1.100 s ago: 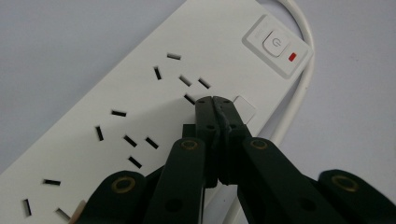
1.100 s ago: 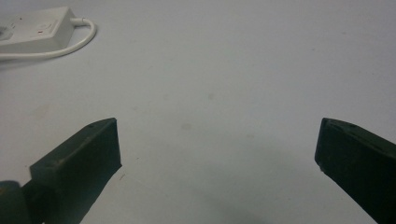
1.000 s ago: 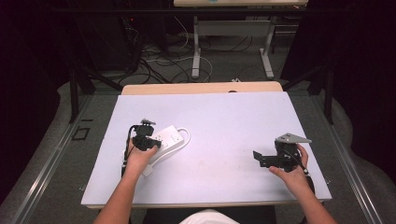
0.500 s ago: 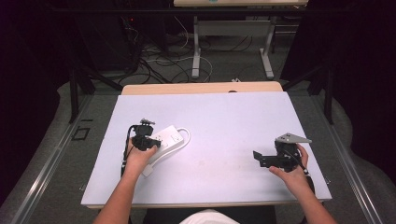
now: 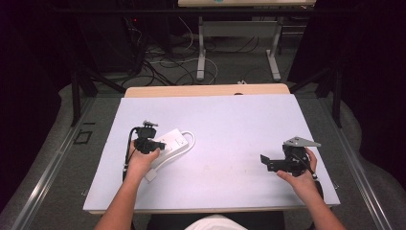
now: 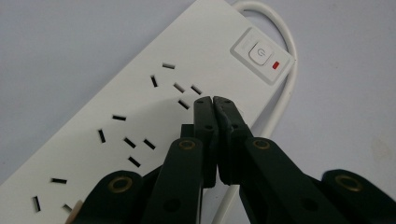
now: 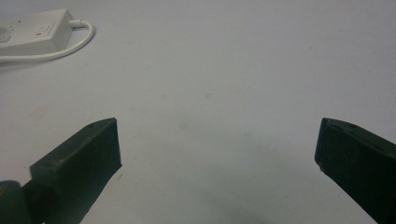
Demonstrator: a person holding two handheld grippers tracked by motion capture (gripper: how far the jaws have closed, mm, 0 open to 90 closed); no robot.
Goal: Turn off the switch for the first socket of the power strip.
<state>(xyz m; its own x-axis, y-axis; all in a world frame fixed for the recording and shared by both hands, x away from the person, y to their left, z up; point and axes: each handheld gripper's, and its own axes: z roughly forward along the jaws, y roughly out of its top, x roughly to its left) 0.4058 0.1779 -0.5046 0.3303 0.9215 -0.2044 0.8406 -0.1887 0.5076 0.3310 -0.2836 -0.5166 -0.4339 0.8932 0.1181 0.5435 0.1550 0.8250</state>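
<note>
Power strip [image 6: 154,100]: white, oblong, several rows of slot sockets, a white push switch [image 6: 259,53] with a small red lamp beside it at one end. Near end cut off by the frame edge and partly hidden behind the left gripper [image 6: 213,100]. White cable [image 5: 190,142] loops off the switch end. Location: left part of the pale tabletop [image 5: 230,124].

Left gripper: fingers pressed together, empty, tips over the socket face; contact cannot be told.

Right gripper [image 5: 265,163]: fingers spread wide, empty, well apart from the strip.
</note>
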